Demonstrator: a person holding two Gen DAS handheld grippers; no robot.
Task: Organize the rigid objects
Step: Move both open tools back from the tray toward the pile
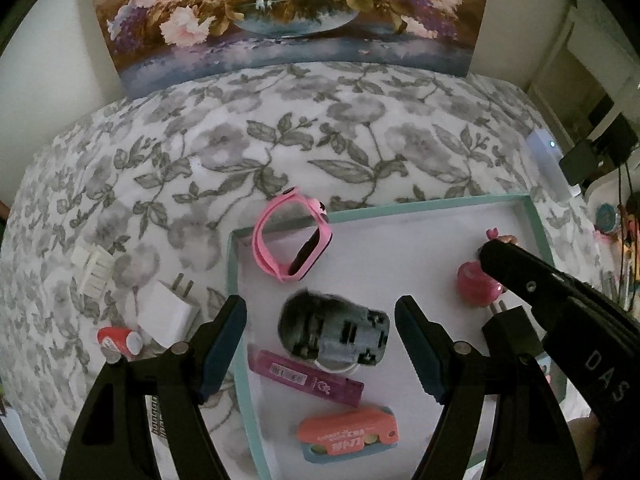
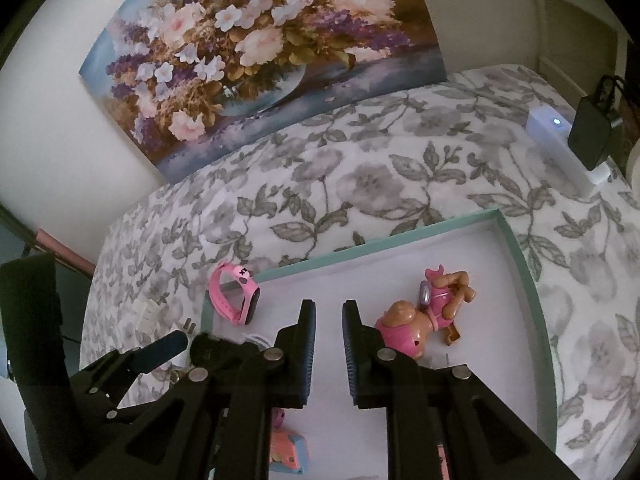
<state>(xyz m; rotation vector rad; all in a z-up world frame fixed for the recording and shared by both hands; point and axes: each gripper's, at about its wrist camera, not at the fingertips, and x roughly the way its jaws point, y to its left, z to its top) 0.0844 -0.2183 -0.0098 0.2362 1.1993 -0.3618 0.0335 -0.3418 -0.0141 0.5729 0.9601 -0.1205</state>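
My left tool (image 1: 320,344) hangs open, straddling the grey car (image 1: 334,330), its length crosswise between the fingers. Right tool (image 2: 329,354) closed, empty, further right.

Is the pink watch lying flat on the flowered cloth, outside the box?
No, the pink watch leans over the rim of the teal box.

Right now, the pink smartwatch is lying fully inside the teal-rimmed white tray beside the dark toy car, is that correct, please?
Not quite: the pink smartwatch is propped across the rim of the teal-rimmed white tray, its strap loop hanging out over the floral cloth. The left wrist view shows this. It is indeed beside the dark toy car.
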